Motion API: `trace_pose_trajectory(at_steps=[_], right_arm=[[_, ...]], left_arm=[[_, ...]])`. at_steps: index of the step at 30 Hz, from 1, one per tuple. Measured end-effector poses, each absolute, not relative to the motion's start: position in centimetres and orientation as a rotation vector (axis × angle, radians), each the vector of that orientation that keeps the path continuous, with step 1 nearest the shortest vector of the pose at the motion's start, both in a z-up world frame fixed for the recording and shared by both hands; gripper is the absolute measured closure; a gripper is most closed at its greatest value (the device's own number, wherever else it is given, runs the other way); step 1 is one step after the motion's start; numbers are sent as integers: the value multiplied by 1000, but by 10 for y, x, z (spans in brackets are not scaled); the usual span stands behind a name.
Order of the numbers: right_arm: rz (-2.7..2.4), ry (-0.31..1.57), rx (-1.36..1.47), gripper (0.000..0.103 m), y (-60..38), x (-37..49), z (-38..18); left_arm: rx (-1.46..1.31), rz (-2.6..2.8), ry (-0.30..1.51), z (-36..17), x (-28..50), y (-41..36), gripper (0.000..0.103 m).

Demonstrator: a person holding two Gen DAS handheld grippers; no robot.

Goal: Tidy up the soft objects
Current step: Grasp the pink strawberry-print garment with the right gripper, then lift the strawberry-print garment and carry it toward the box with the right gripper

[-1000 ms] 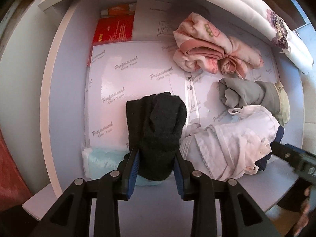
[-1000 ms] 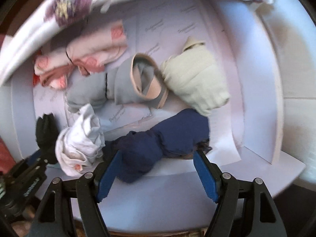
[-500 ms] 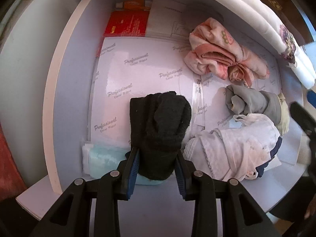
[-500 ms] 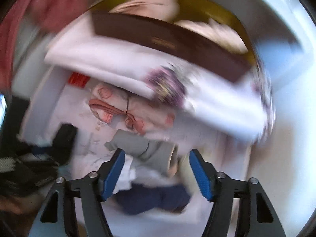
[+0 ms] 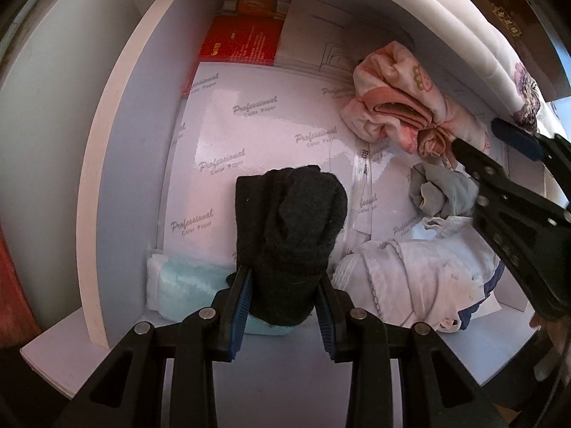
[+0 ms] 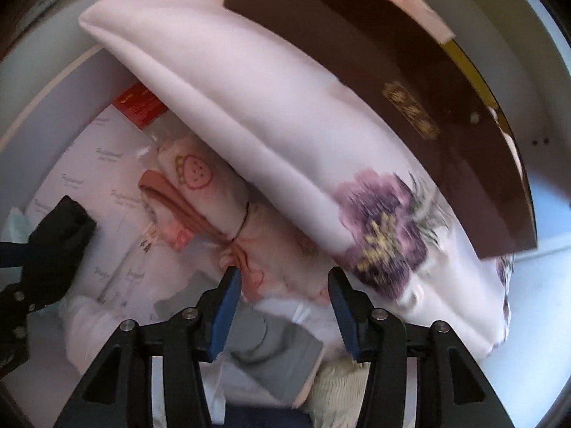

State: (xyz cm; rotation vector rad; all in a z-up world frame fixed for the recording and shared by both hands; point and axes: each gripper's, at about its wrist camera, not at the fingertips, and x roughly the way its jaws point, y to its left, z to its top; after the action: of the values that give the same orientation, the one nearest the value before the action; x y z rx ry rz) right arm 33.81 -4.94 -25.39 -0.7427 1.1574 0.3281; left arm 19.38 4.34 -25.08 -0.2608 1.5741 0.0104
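1. Inside the shallow white drawer (image 5: 117, 192), lined with glossy sheets printed "Professional Color Paper" (image 5: 249, 132), the left gripper (image 5: 283, 306) is clamped on a rolled black knitted sock bundle (image 5: 289, 235), its blue pads pressing both sides. It holds the roll over the near-left part of the drawer, above a pale blue and white packet (image 5: 178, 278).

2. A second ago the right gripper (image 6: 282, 306) pointed at a dark navy cloth roll at the drawer's near edge with its jaws wide. Now it has swung towards the back-right of the drawer and rolled, and its jaws are closing. Between them lies the tied end of a pink printed fabric bundle (image 6: 200, 192), but the pads do not yet press on it.

3. A grey rolled garment (image 6: 271, 349) sits just under the right gripper, with a cream knitted roll (image 6: 339, 388) beside it. A crumpled white garment (image 5: 421, 271) lies to the right of the black sock bundle, in the drawer's near-right part.

4. A folded white cloth with a purple flower print (image 6: 385, 235) overhangs the drawer's back edge, close above the pink bundle.

5. My reading: the navy roll is passed over for now and the pink bundle is the new target, while the black roll waits to be set down on the bare liner at the drawer's left.
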Motion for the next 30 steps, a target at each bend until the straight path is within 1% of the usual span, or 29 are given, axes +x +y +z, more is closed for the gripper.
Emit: trace_pose_trajectory(at_steps=[7,10,11,13,14,15,16,18,25,30], right_arm=[[327,1179,-722,45,-44,365,-273],[340,1205,-719,46,-40,378,-286],[349,1213,-712,50,-40,382,-287],[363,1225,-726,67,-35,388,-289],[366,1227,-735,69,-33,389,-288],[366,1232,-742,75,-32,390,-287],[369,1236,-741,79,-31,391,-286],[379,1246,-730,81,-31,390,-280],[409,1257,-713,82,-26,391,-251],[365,1332,-602,82,-41,397,-230]], left_arm=[[-247,15,1567,-253,191,39,68],[-235,16,1566,-254,191,34,68],[-233,16,1566,-254,191,34,68],[-235,18,1567,-255,191,33,68],[-236,19,1567,-254,192,32,68],[-235,20,1567,-254,192,32,68],[-234,20,1567,-254,192,32,68],[-230,19,1566,-253,192,31,68],[-222,19,1566,-252,193,29,68],[-216,15,1566,-250,193,27,68]])
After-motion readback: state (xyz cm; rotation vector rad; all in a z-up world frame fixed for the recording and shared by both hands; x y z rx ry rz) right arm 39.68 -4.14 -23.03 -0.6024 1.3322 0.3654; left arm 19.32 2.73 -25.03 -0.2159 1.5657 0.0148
